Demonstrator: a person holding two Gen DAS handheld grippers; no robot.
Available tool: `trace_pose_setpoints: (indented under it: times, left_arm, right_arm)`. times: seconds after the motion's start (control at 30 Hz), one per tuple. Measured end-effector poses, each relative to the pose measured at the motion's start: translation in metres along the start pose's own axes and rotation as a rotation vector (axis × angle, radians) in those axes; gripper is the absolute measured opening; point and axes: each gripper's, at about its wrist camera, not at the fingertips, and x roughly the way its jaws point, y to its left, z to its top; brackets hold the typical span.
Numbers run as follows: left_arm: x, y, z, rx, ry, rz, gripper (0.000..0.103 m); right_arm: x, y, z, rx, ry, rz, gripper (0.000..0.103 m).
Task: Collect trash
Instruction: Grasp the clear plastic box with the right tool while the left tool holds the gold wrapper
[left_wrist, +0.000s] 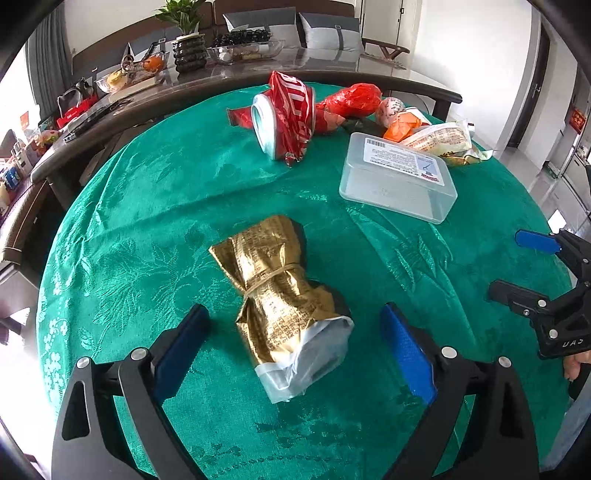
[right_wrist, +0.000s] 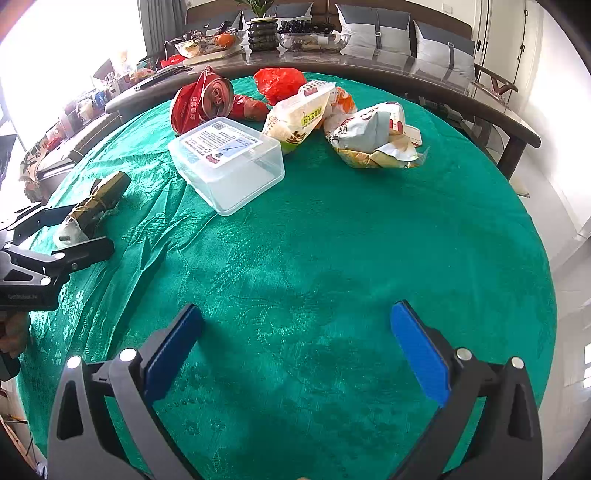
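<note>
The left gripper (left_wrist: 295, 347) is held wide open around a crumpled gold foil wrapper (left_wrist: 284, 295) lying on the green patterned tablecloth (left_wrist: 147, 221), untouched. The right gripper (right_wrist: 295, 347) is spread open over bare cloth.

Left wrist view looks forward low over the green tablecloth (left_wrist: 147, 206), close on a gold wrapper (left_wrist: 284, 295), while the right wrist view sits further right facing the same way, both sharing the clear plastic box (right_wrist: 229, 166) and the far trash pile.
</note>
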Motion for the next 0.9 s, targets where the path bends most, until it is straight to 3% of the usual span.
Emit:
trace_pose_setpoints:
  times: [0.2,0.33,0.5,0.57,0.6,0.8,0.9]
  left_arm:
    - [-0.004,0.013,-0.004,-0.030,-0.001,0.004,0.096]
    - [-0.001,0.012,-0.003,-0.031,0.007,0.021,0.098]
    - [-0.001,0.012,-0.003,-0.033,0.008,0.018,0.098]
    - [-0.001,0.012,-0.003,-0.034,0.008,0.018,0.098]
    - [-0.001,0.012,-0.003,-0.034,0.008,0.018,0.098]
    - [-0.001,0.012,-0.003,-0.033,0.008,0.020,0.099]
    - [0.000,0.012,-0.003,-0.032,0.008,0.022,0.099]
  right_arm:
    - [0.014,0.004,0.045,-0.100,-0.010,0.176,0.098]
    - [0.040,0.015,0.082,-0.171,0.017,0.220,0.098]
    - [0.058,0.025,0.099,-0.200,0.046,0.262,0.098]
    - [0.057,0.030,0.095,-0.197,0.072,0.291,0.081]
    - [0.053,0.032,0.092,-0.199,0.072,0.283,0.065]
    - [0.017,0.022,0.055,-0.127,0.031,0.263,0.064]
    - [-0.006,0.004,0.032,0.002,-0.020,0.183,0.064]
